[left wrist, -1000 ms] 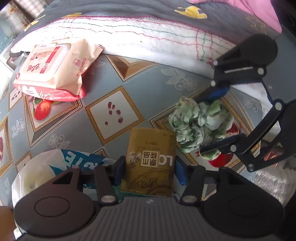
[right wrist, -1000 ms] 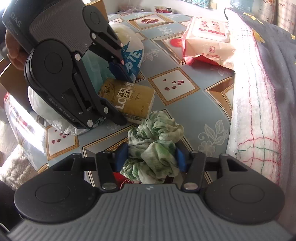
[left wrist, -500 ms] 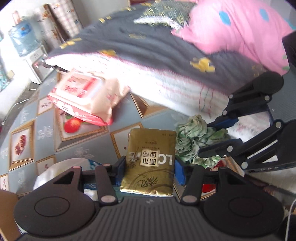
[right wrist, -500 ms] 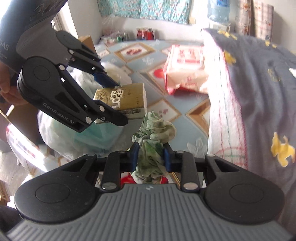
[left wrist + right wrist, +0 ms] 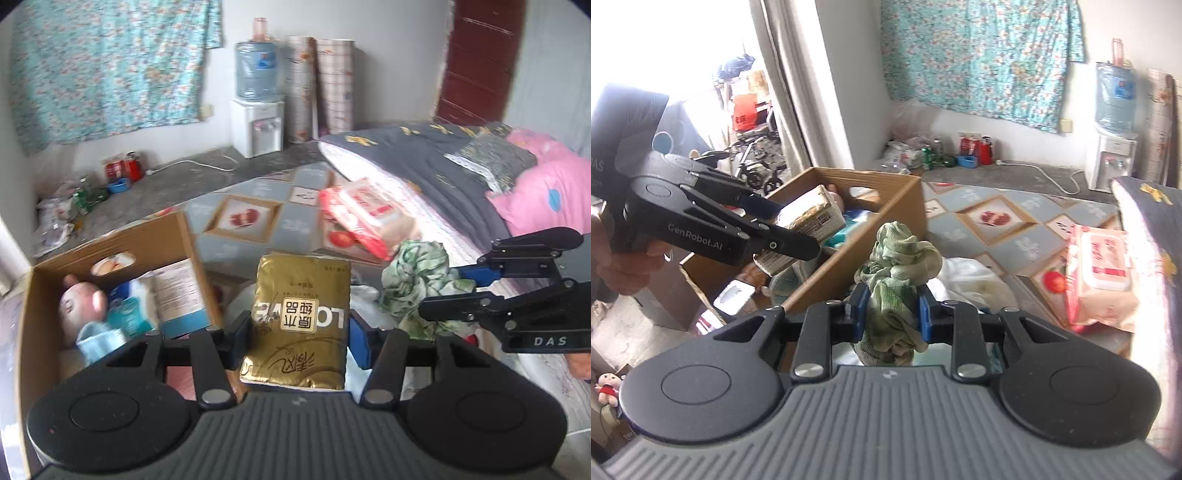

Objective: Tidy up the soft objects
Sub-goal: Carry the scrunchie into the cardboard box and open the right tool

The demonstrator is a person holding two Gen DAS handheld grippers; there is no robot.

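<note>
My left gripper is shut on a gold tissue pack, held up over the bed's edge beside an open cardboard box. My right gripper is shut on a crumpled green cloth, lifted off the sheet. In the right wrist view the left gripper carries the tissue pack above the box. In the left wrist view the right gripper hangs at the right with the cloth.
The box holds a pink plush toy and blue packs. A red and white wipes pack lies on the patterned sheet, beside a grey quilt and pink pillow. A white plastic bag sits below the cloth. A water dispenser stands by the wall.
Both grippers rose from the sheet with their loads. The right jaws closed tighter on the green cloth. The left gripper swung toward the cardboard box, which came into view.
</note>
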